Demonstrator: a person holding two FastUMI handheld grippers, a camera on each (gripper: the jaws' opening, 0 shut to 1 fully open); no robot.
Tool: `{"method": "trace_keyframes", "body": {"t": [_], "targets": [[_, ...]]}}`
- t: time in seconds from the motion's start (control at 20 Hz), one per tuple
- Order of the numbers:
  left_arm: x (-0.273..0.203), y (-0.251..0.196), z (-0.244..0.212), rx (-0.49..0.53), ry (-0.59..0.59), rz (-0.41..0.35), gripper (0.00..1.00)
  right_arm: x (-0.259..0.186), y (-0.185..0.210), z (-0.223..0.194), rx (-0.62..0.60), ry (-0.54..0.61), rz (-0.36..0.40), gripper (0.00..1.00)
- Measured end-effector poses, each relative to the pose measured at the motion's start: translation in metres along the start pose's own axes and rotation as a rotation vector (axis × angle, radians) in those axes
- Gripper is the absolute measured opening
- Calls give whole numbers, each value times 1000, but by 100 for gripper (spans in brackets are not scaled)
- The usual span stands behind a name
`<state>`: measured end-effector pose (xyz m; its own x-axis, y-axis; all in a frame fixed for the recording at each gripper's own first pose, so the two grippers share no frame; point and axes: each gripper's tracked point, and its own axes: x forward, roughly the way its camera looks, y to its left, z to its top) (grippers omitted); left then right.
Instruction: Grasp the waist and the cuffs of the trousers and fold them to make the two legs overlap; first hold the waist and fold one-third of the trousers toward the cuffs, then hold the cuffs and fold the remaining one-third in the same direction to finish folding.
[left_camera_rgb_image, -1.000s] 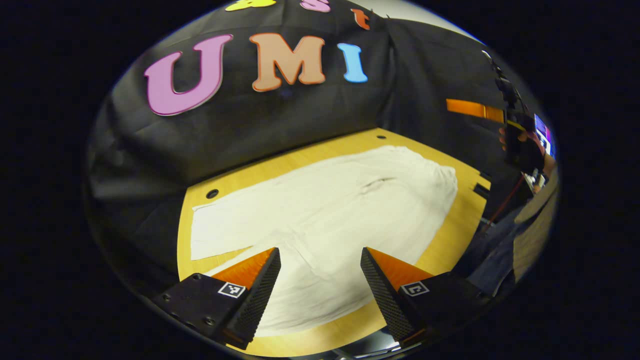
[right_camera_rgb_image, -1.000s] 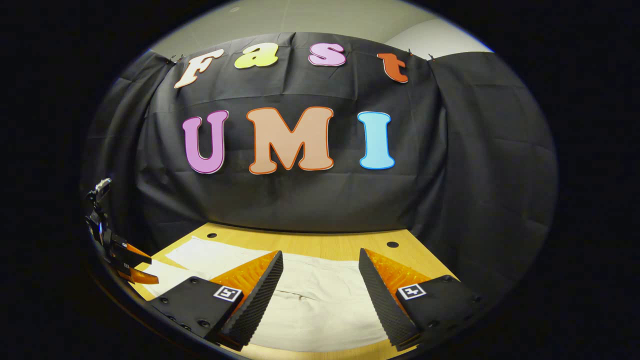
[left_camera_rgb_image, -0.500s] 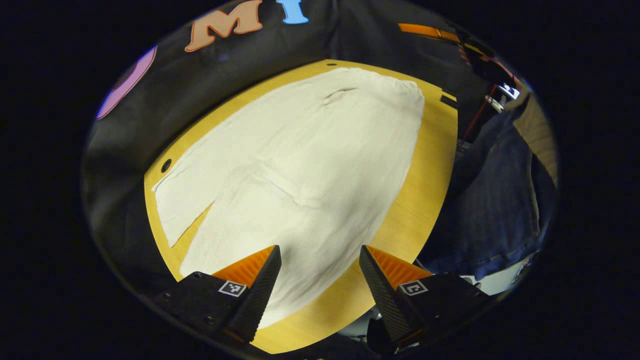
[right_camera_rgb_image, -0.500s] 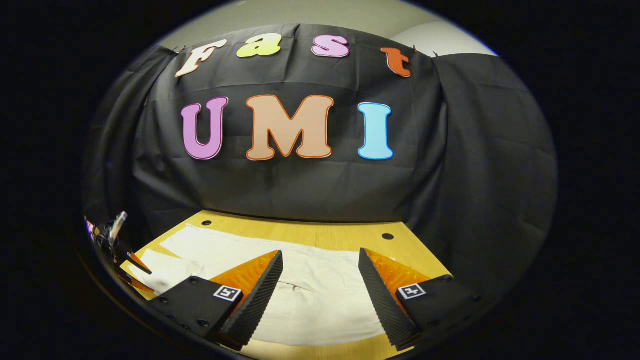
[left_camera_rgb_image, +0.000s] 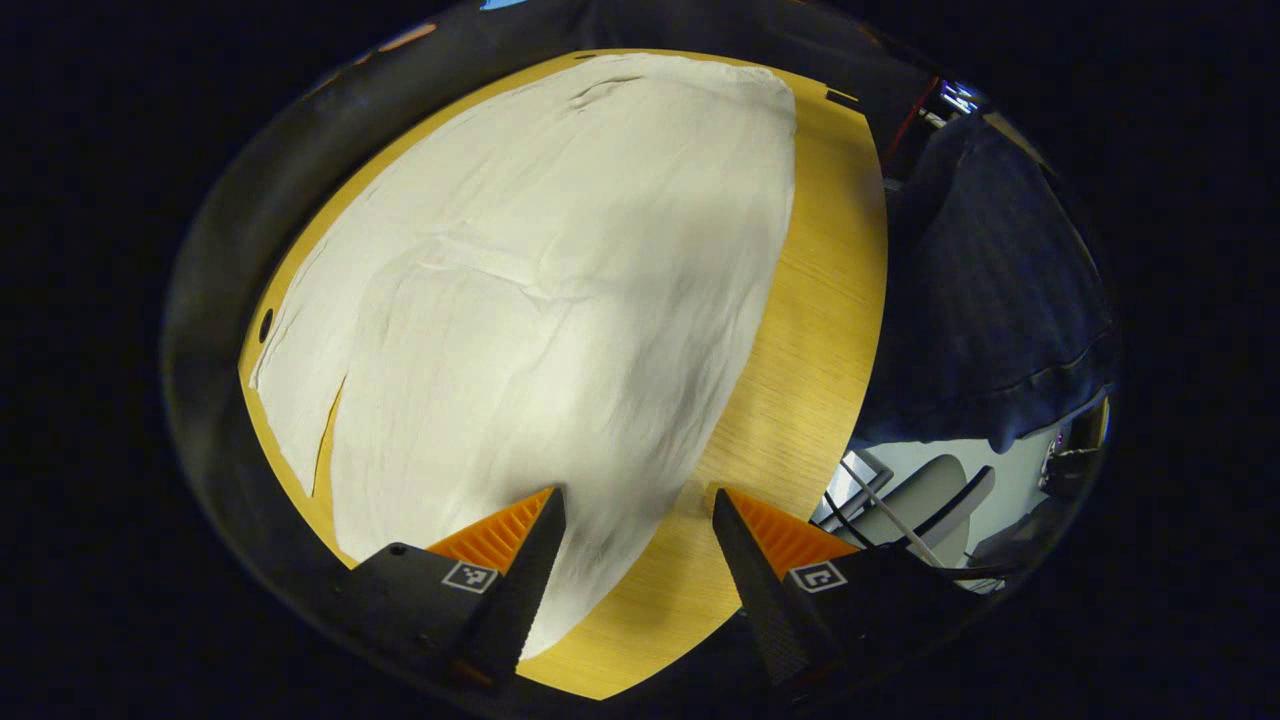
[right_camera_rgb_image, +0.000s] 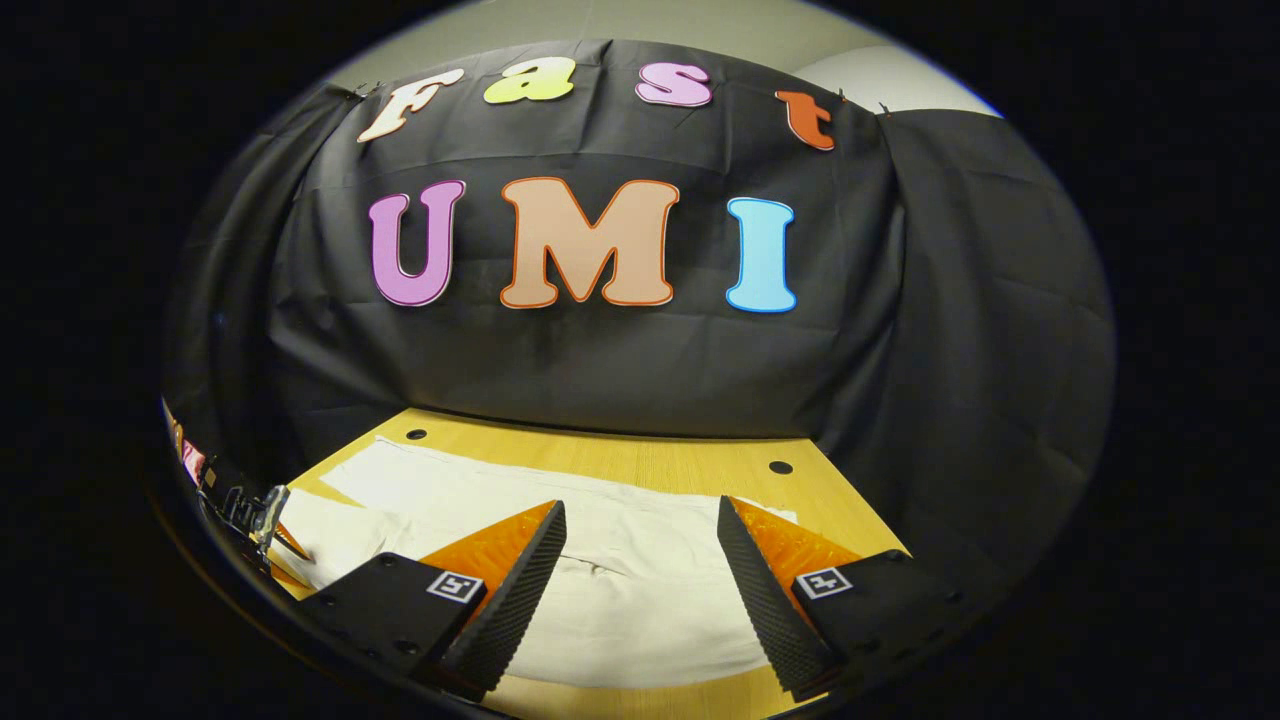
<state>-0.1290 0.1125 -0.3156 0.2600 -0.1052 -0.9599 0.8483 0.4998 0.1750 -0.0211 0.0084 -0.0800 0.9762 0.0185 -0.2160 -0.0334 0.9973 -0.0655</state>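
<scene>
White trousers (left_camera_rgb_image: 540, 290) lie spread flat on the wooden table (left_camera_rgb_image: 810, 330), both legs side by side with a narrow gap between the cuffs at the left. In the left gripper view my left gripper (left_camera_rgb_image: 637, 500) is open, looking down over the near leg's cuff end by the table's front edge, nothing between its fingers. In the right gripper view the trousers (right_camera_rgb_image: 630, 590) stretch across the table (right_camera_rgb_image: 640, 465). My right gripper (right_camera_rgb_image: 640, 515) is open above the waist end, holding nothing. The other gripper (right_camera_rgb_image: 262, 510) shows at the far left of that view.
Black cloth walls close the table's back and both sides. The table has small round holes (right_camera_rgb_image: 780, 467) near its back edge. A person in dark blue clothing (left_camera_rgb_image: 990, 290) stands at the table's front edge, with a chair (left_camera_rgb_image: 920, 500) on the floor below.
My left gripper has tilted steeply downward and moved toward the table's front edge by the cuffs. The right gripper has dipped slightly and stayed open over the waist.
</scene>
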Motion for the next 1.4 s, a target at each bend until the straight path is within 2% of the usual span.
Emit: {"method": "trace_keyframes", "body": {"t": [0.05, 0.3, 0.45, 0.55, 0.6, 0.65, 0.8, 0.95, 1.05, 1.1, 1.15, 1.4], "targets": [[0, 1, -2, 16, 12, -1, 91, 2, 0, 0, -2, 2, 1, 98], [5, -1, -1, 67, 57, -57, 81, 5, 0, -7, -29, 18, 7, 97], [5, 1, -2, 93, 97, -66, 80, 8, 1, -14, -46, 35, 24, 97], [5, 4, -1, 87, 116, -61, 76, 10, 2, -22, -56, 58, 48, 98], [8, 7, 0, 81, 124, -59, 69, 11, 4, -26, -61, 71, 67, 97], [7, 10, -1, 72, 127, -54, 66, 12, 7, -29, -69, 84, 88, 98], [8, 16, 1, 54, 146, -50, 39, 14, 9, -45, -109, 136, 161, 98], [10, 20, 3, 92, 172, -50, 28, 15, 8, -68, -174, 205, 233, 98], [11, 24, 4, 109, 179, -40, 14, 17, 3, -90, -247, 267, 281, 98], [11, 26, 4, 103, 180, -37, 4, 16, -2, -101, -282, 292, 307, 98], [11, 25, 4, 99, 178, -36, 0, 15, -5, -111, -317, 320, 335, 98], [12, 25, 5, 79, 175, -19, 0, 10, -25, -165, -524, 480, 486, 97]]}}
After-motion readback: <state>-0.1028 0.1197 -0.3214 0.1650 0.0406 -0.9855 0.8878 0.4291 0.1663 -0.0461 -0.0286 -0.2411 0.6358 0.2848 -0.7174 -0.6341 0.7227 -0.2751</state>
